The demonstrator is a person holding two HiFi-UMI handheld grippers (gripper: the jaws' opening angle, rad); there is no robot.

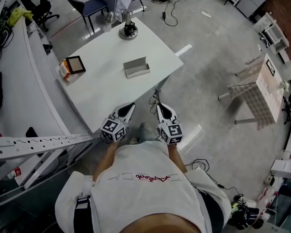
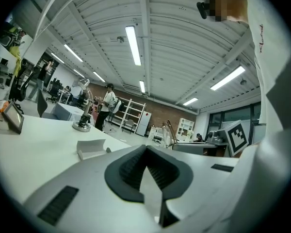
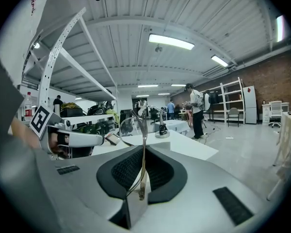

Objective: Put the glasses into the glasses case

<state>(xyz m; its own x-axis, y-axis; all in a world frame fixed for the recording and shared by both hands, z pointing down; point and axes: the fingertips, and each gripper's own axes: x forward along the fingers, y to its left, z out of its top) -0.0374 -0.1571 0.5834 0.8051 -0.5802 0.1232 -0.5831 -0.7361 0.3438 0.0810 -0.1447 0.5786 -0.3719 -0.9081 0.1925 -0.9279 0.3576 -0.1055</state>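
While the right gripper (image 3: 141, 176) held thin wire-rimmed glasses (image 3: 136, 125) clamped between its jaws, seemingly for carrying, the left gripper (image 2: 148, 174) had its jaws together, empty. An open grey rectangular glasses case (image 1: 136, 67) lay far ahead of both.

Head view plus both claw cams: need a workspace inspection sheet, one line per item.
Surface: white table, mostly bare.
Job's things: case sits mid-table and looks open; glasses are in the right claw, not at the case.
Clutter: framed picture on an orange box near the left edge; round stand at the far edge.
Grippers: left claw shut, empty; right claw shut on the glasses; both by the table's near corner.
Cables: loose floor cable beyond the table; another beside the person.
Surroundings: chair, long bench at left, checked cloth rack at right.
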